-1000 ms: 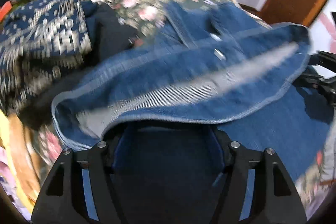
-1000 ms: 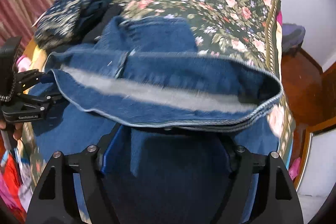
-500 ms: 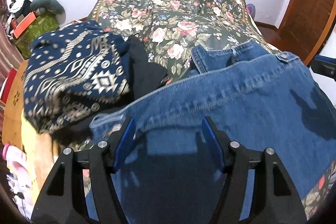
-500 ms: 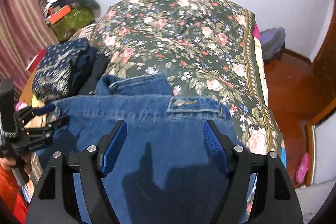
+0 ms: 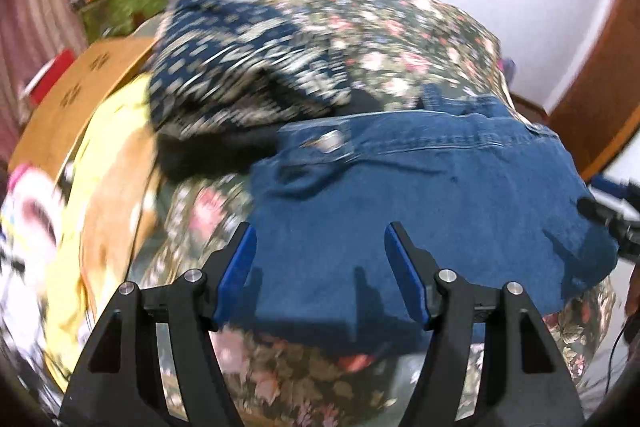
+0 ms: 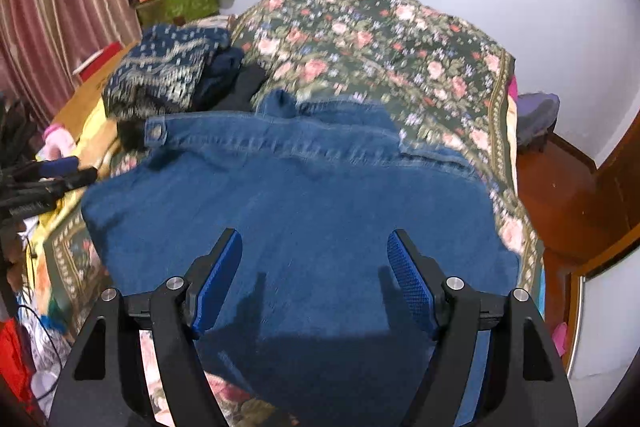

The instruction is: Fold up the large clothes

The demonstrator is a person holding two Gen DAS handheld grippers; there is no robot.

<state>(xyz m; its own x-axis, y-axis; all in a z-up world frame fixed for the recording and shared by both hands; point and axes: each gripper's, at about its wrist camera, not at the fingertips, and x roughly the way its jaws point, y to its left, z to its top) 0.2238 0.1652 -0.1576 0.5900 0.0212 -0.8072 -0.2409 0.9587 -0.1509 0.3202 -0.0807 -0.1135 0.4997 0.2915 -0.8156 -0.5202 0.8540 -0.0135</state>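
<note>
Both grippers, left gripper (image 5: pixel 318 247) and right gripper (image 6: pixel 314 253), apart, empty, over folded denim garment (image 6: pixel 304 195), bare floral bedspread (image 6: pixel 380 35) beyond, blurred.

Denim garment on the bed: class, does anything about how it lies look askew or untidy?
Mostly neat: the denim garment lies folded flat on the floral bedspread. One oddity: a bit of denim pokes out beyond the far seamed edge, breaking the straight line. Its near left corner also sits skewed toward the patterned navy cloth.

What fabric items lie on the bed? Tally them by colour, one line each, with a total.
Blue denim garment: 1
Navy patterned garment: 1
Black garment: 1
Floral bedspread: 1
Total: 4
</note>
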